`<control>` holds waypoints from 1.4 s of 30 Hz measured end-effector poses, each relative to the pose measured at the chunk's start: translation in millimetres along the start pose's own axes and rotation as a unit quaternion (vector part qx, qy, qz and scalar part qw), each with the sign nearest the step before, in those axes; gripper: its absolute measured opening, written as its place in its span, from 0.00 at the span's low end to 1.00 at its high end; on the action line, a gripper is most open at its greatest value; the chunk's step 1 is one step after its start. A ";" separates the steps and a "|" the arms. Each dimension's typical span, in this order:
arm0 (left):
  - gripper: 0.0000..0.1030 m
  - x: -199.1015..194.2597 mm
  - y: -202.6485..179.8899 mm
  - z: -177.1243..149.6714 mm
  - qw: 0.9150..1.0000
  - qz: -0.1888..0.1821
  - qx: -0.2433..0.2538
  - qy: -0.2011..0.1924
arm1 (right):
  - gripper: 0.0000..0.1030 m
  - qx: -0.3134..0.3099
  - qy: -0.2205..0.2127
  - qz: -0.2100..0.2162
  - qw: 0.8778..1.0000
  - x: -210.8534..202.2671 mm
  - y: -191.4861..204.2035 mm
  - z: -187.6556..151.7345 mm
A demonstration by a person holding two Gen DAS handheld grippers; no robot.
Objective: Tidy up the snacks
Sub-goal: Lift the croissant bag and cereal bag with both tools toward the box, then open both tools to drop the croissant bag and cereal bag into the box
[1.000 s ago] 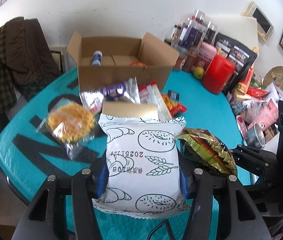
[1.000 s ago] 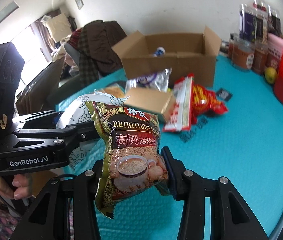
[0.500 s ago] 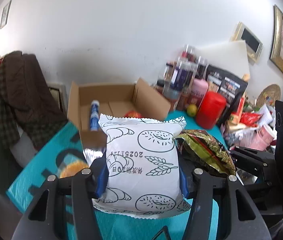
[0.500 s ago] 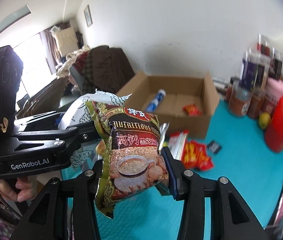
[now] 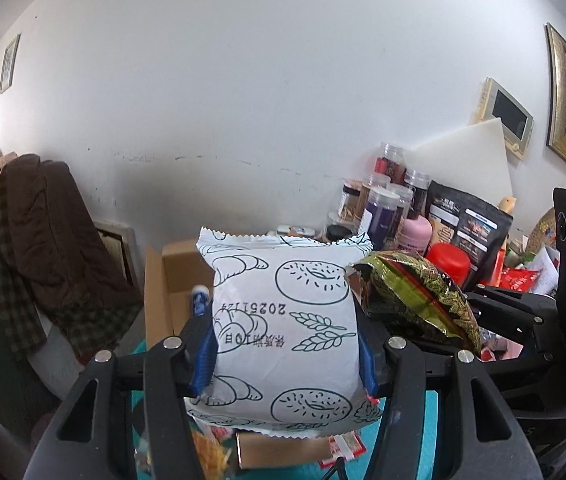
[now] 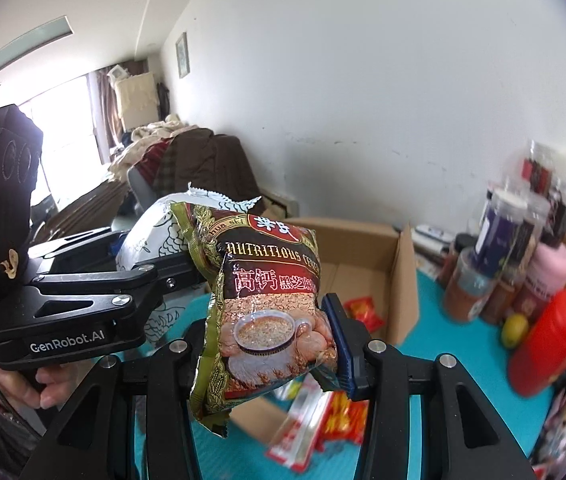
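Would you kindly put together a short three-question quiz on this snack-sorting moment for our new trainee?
1. True or false: the left claw is shut on the white bread packet.
2. Which packet does the right claw grip? A) red chilli packet B) cereal packet C) yellow waffle packet
3. Fill in: beyond both packets stands an open ____ box on the teal tablecloth.

Key: 1 true; 2 B; 3 cardboard.
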State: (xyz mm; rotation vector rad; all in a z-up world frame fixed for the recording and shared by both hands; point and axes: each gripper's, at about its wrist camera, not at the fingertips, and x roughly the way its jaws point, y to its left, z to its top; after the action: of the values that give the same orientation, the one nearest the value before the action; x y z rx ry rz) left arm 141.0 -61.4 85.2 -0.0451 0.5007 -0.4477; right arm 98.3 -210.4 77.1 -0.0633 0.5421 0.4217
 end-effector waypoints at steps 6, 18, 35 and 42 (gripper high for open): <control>0.53 23.4 9.8 31.6 1.000 0.004 0.016 -0.012 | 0.44 -0.008 -0.020 -0.009 1.000 16.1 -16.7 34.3; 0.53 83.2 43.2 78.3 1.000 0.013 0.000 0.008 | 0.44 -0.020 -0.023 -0.034 0.999 75.2 -49.0 86.9; 0.53 207.3 72.5 64.2 0.990 0.089 -0.005 0.112 | 0.44 0.007 0.075 -0.054 0.996 187.0 -94.9 84.0; 0.53 242.4 75.5 42.8 0.981 0.112 0.001 0.158 | 0.44 0.051 0.139 -0.051 0.988 231.9 -121.9 60.8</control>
State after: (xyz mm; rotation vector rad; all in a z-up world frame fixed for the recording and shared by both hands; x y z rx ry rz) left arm 381.5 -99.2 1.5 0.0850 0.8096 -0.2337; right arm 356.7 -225.0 4.1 -0.0521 0.8311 0.2868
